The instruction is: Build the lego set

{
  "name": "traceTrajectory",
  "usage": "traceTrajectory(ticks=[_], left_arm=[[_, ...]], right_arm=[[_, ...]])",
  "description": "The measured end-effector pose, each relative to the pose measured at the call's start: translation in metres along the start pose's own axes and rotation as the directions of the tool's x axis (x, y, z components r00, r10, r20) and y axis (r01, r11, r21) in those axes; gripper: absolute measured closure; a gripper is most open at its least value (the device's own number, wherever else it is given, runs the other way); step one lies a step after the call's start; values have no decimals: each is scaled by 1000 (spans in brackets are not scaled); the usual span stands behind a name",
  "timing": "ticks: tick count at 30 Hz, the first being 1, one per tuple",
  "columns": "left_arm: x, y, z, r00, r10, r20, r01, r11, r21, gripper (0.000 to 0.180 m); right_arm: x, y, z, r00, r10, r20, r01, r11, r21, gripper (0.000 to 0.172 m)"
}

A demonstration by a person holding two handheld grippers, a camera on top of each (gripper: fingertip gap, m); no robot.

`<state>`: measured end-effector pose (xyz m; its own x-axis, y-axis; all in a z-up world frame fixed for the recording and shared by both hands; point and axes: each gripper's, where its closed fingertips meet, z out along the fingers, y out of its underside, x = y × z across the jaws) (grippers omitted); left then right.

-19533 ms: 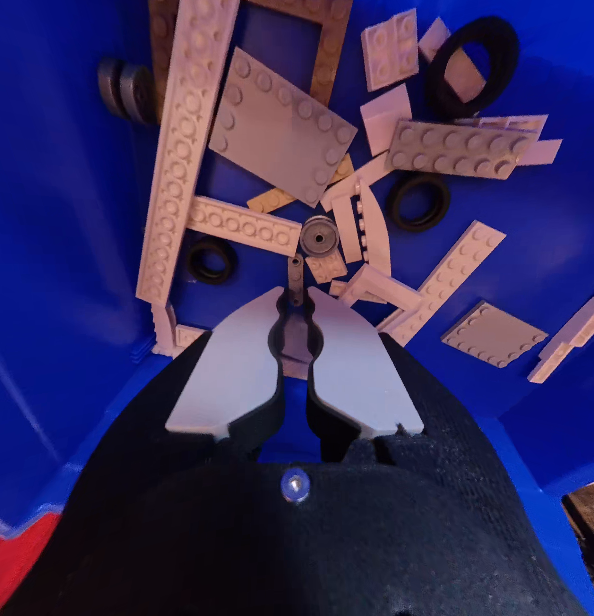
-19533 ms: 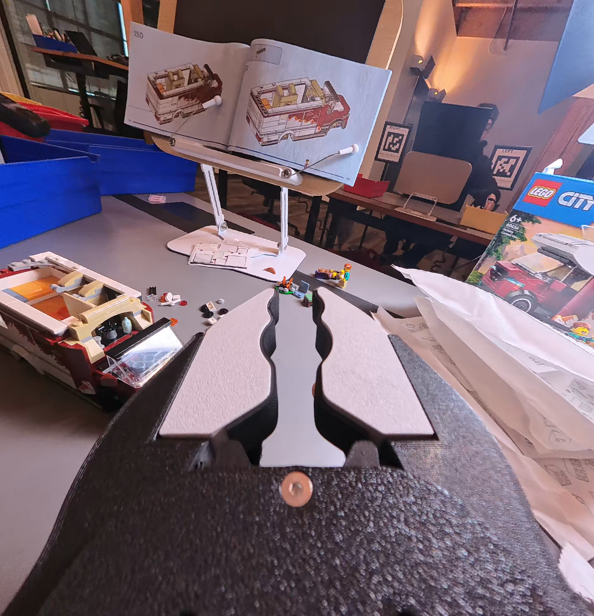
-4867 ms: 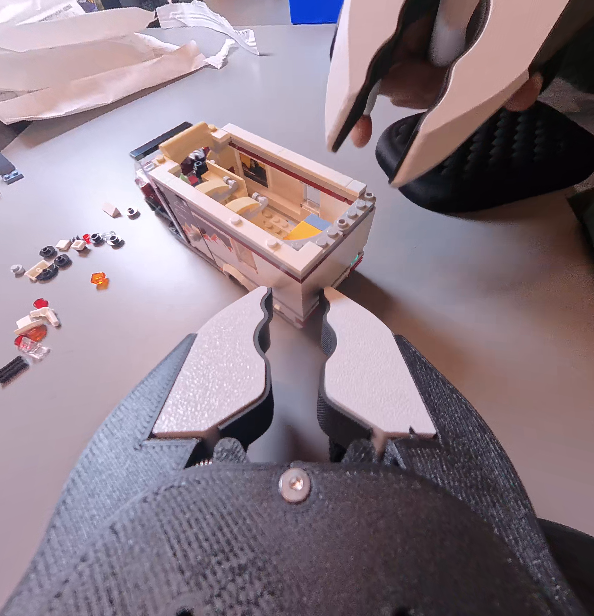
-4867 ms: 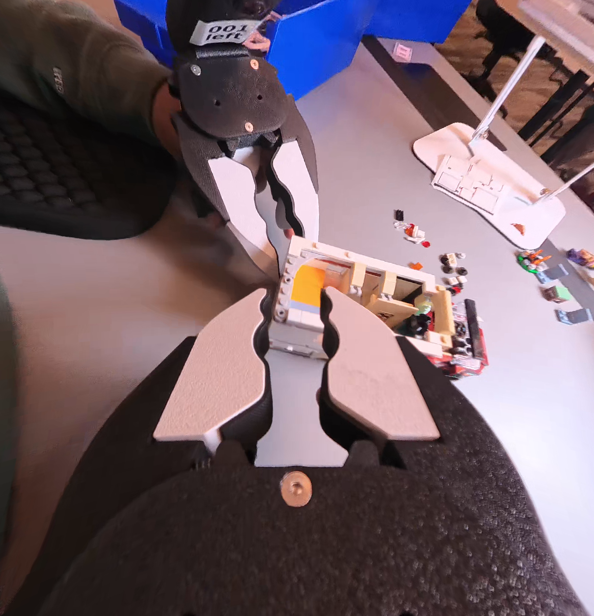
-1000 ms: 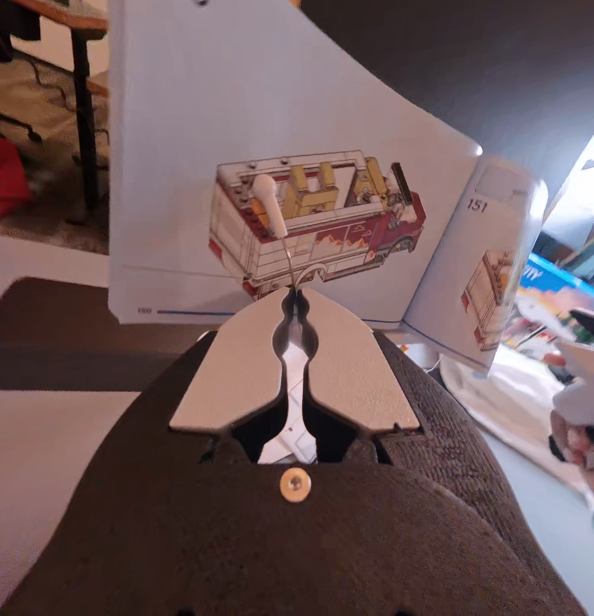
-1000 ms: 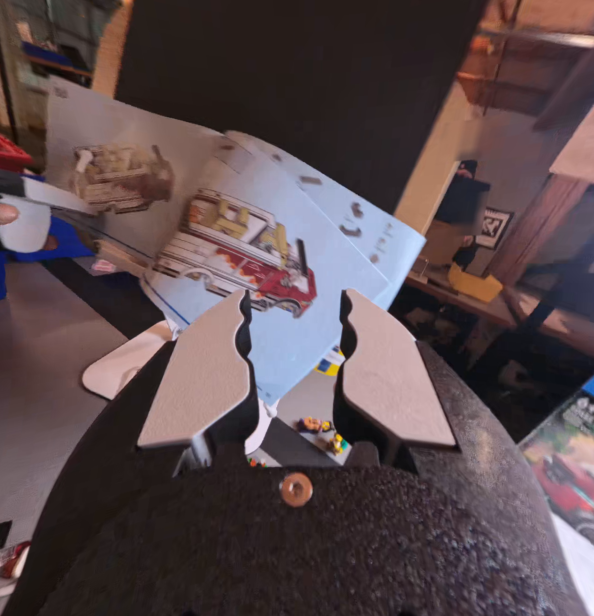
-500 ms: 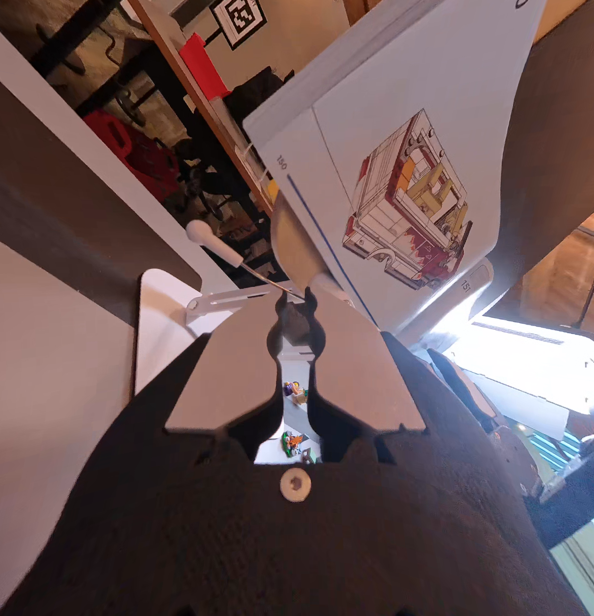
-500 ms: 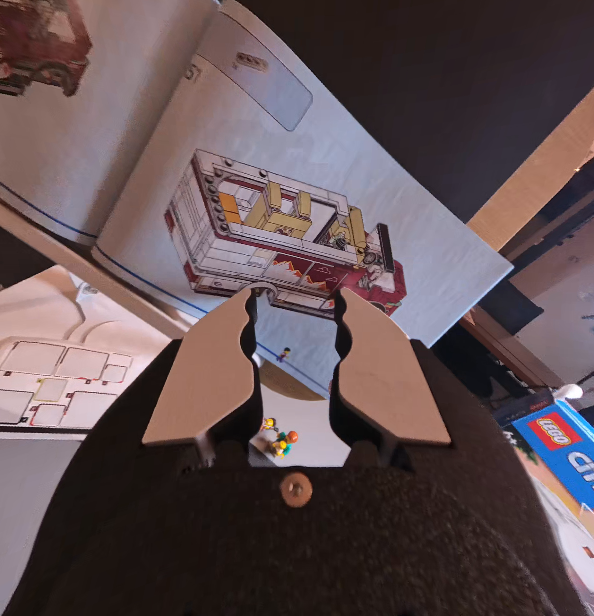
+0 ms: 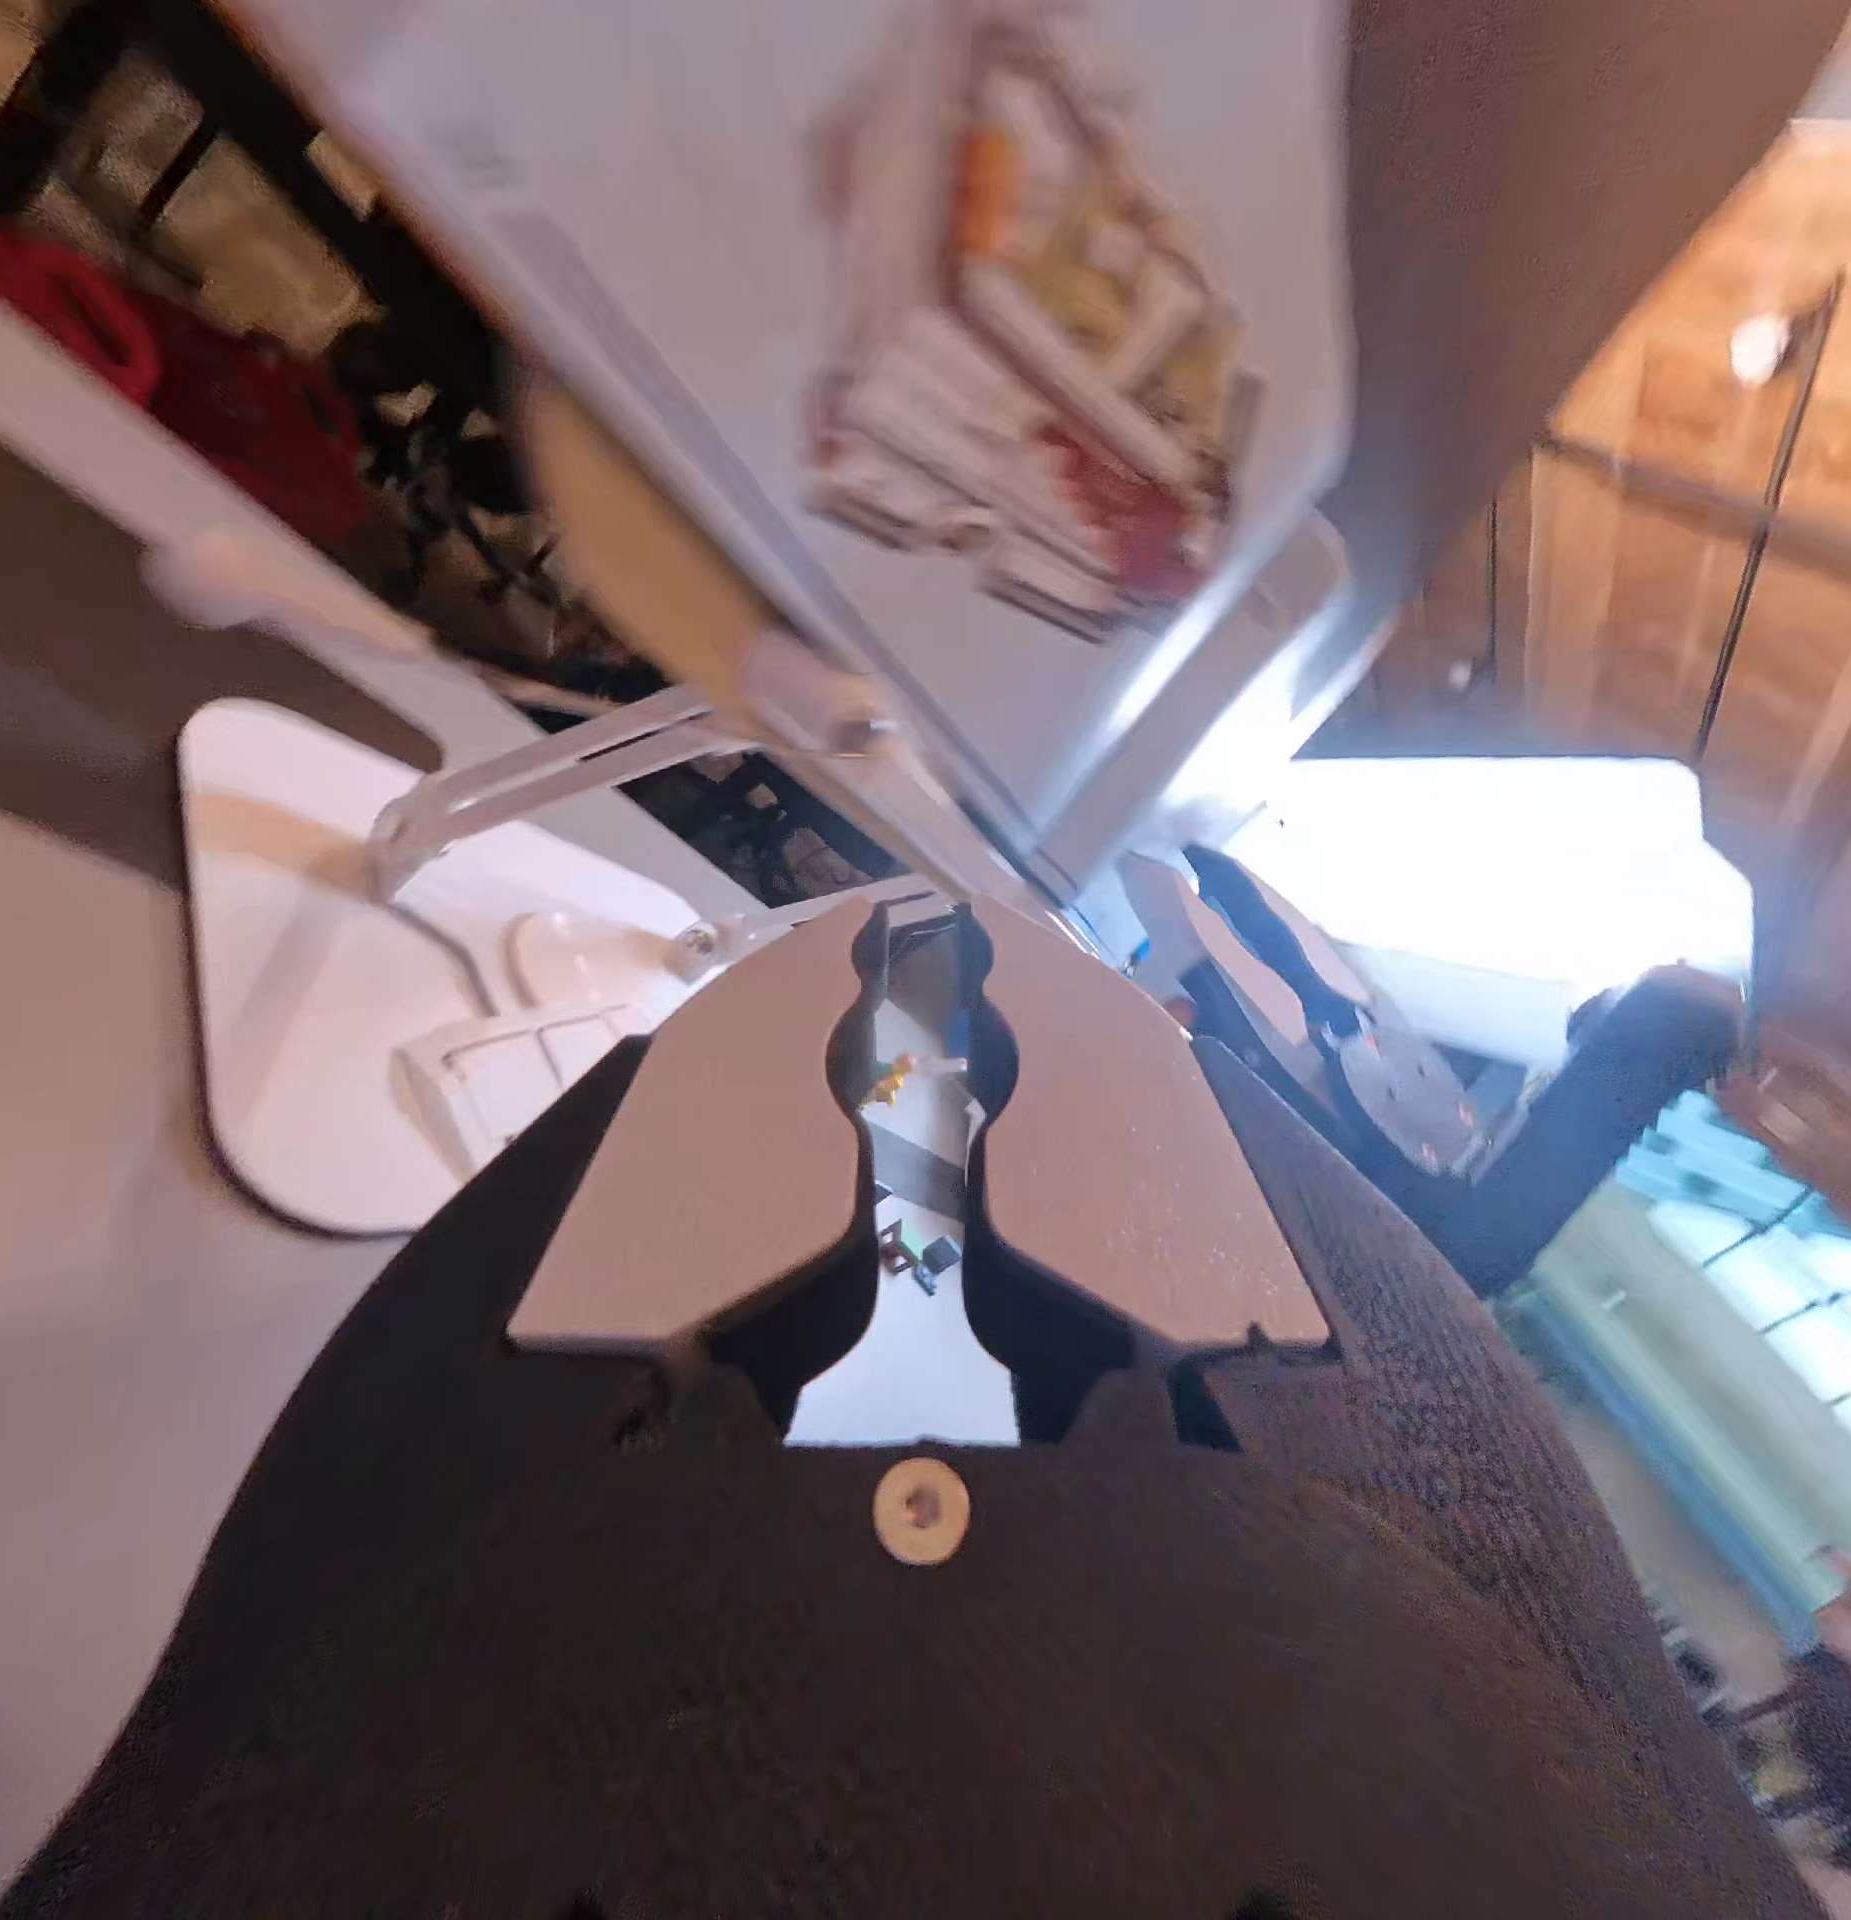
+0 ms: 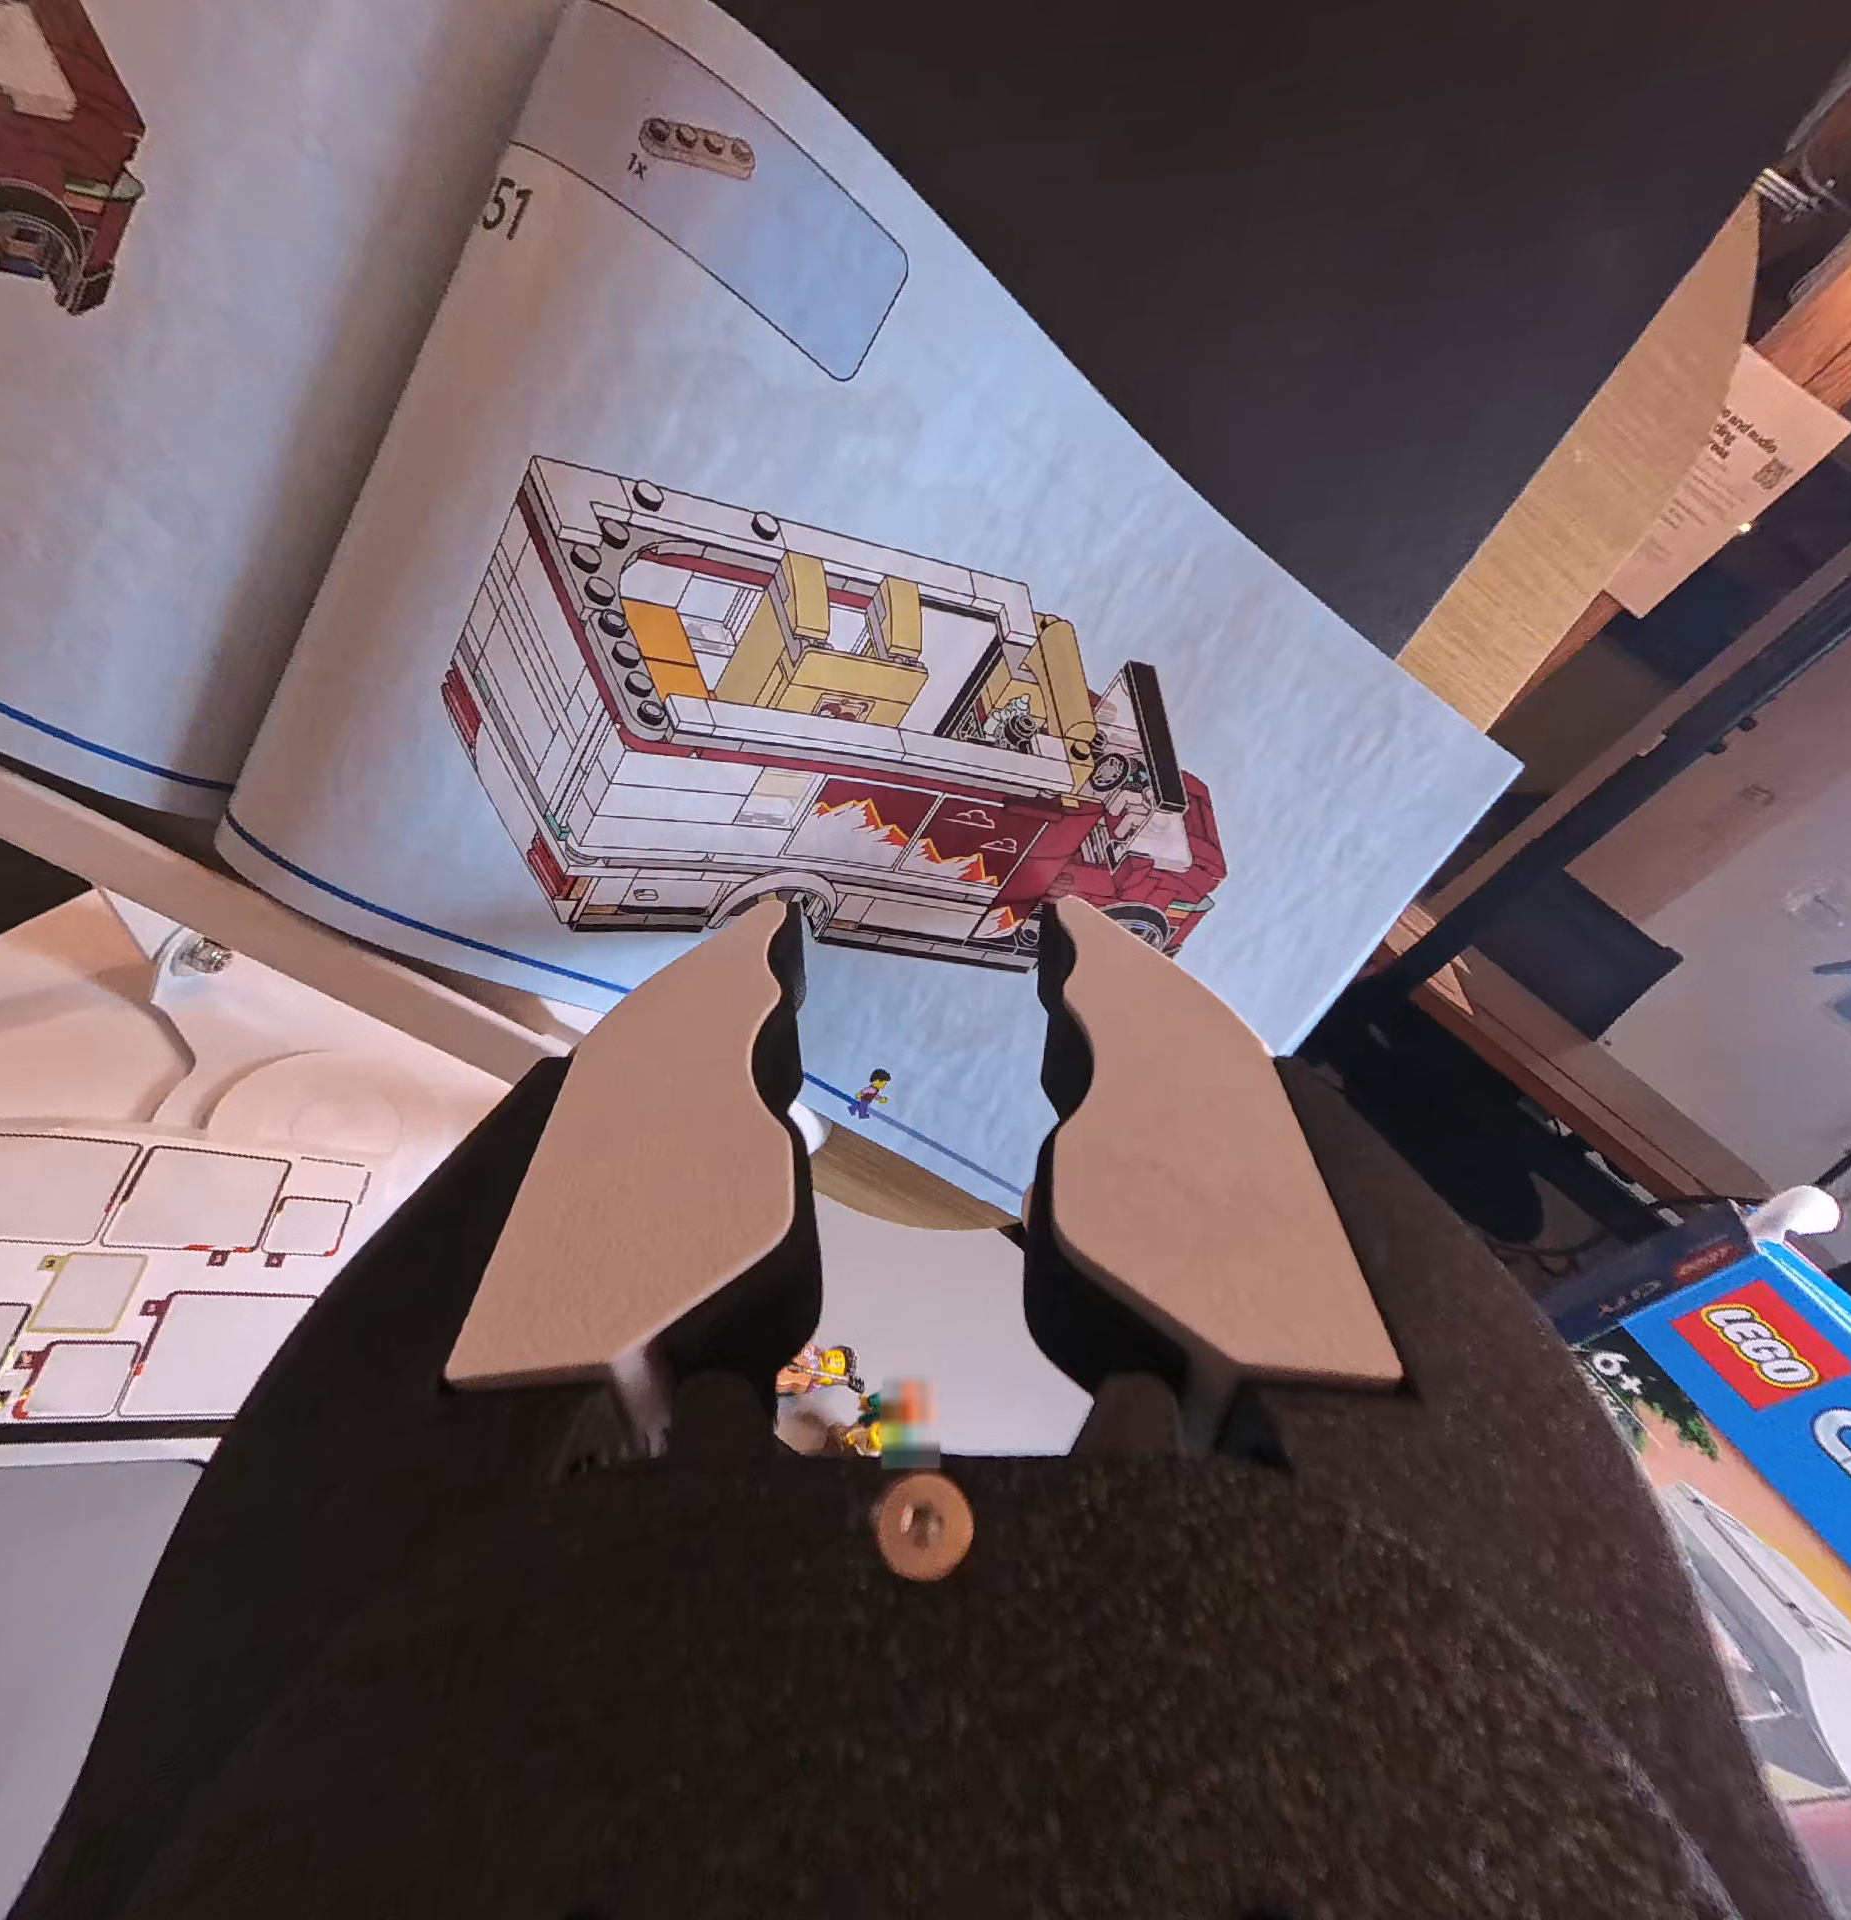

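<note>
I hold both grippers under the booklet, propped on its stand for reading: left gripper narrowly parted, right gripper wide, both empty

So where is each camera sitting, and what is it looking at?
Left wrist view: it sits on the left tongs, low and tilted, looking up under the instruction booklet and its white stand. Its own two fingers show, a little apart, and the other tongs show farther off.
Right wrist view: it sits on the right tongs, facing the booklet's camper van drawing. Its own fingers show, wide apart, with nothing between them.
Both views share the booklet, the stand and small toy figures.
</note>
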<state>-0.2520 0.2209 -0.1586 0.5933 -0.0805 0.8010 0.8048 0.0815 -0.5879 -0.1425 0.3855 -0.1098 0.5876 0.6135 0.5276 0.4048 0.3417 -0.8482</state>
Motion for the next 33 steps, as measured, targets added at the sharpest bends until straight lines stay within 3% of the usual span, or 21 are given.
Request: traceTrajectory(ticks=[3, 5, 7, 11, 14, 23, 33], left_arm=[[41, -6, 8, 940, 338, -31, -339, 941, -12, 168], [57, -11, 21, 792, 611, -3, -610, 790, -55, 166], [66, -10, 39, 585, 811, 11, -804, 583, -116, 166], [68, 6, 76, 215, 976, -25, -944, 201, -262, 171], [53, 7, 93, 59, 998, -7, -934, 53, -353, 176], [48, 8, 99, 50, 999, 0, -943, 47, -330, 180], [48, 10, 100, 29, 999, -23, -951, 20, -309, 180]], right_arm=[[2, -1, -1, 1000, 22, 8, -23, 1000, 10, 125], [5, -2, -2, 999, 42, 23, -43, 999, 24, 120], [8, -3, -1, 996, 76, 54, -78, 996, 42, 114], [19, -3, 0, 983, 156, 99, -163, 985, 60, 103], [27, -2, -1, 983, 148, 111, -155, 986, 59, 100], [49, 0, -1, 990, 99, 96, -107, 991, 83, 97], [45, -11, 10, 989, 25, 146, -39, 995, 94, 93]])
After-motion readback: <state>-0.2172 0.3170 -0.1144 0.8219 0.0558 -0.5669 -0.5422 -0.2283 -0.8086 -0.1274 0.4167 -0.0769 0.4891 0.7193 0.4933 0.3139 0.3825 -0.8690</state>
